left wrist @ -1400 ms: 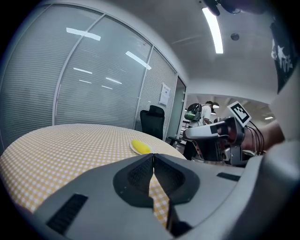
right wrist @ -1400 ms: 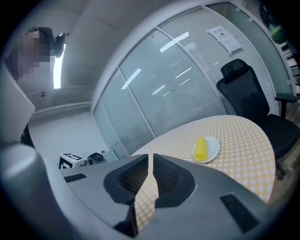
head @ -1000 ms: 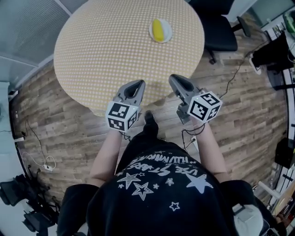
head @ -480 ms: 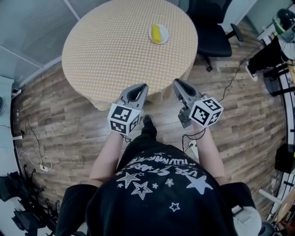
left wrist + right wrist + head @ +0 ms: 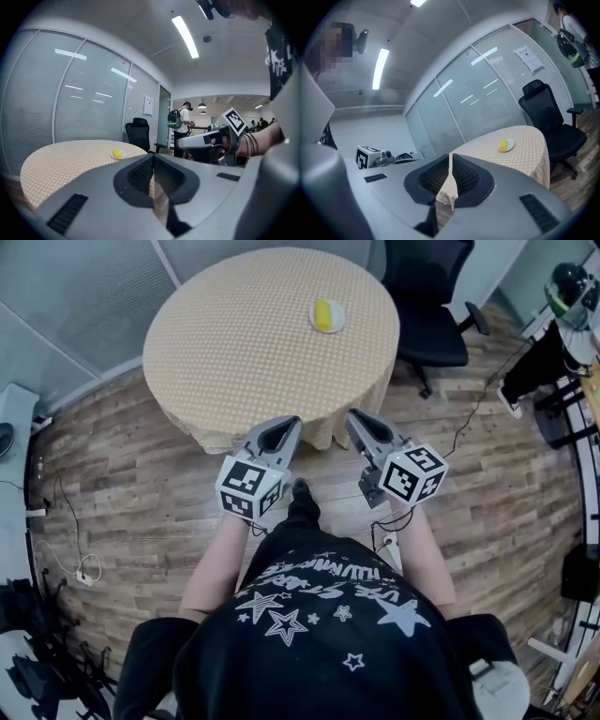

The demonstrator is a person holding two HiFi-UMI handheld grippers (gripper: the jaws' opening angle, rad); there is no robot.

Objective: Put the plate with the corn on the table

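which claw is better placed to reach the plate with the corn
Right, probably. The plate lies toward the table top's right edge, more in line with the right claw than the left claw. Both are shut and empty.

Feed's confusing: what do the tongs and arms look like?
The left tongs and right tongs are grey tapered shells with black ribbed pads, each carrying a white cube with black square markers. The shirt is black with white stars; forearms are unsleeved.

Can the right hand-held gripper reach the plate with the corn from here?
Probably not yet. The right hand-held gripper hangs short of the table, while the plate with the corn sits toward its far edge. Nothing lies between them; stepping closer should do.
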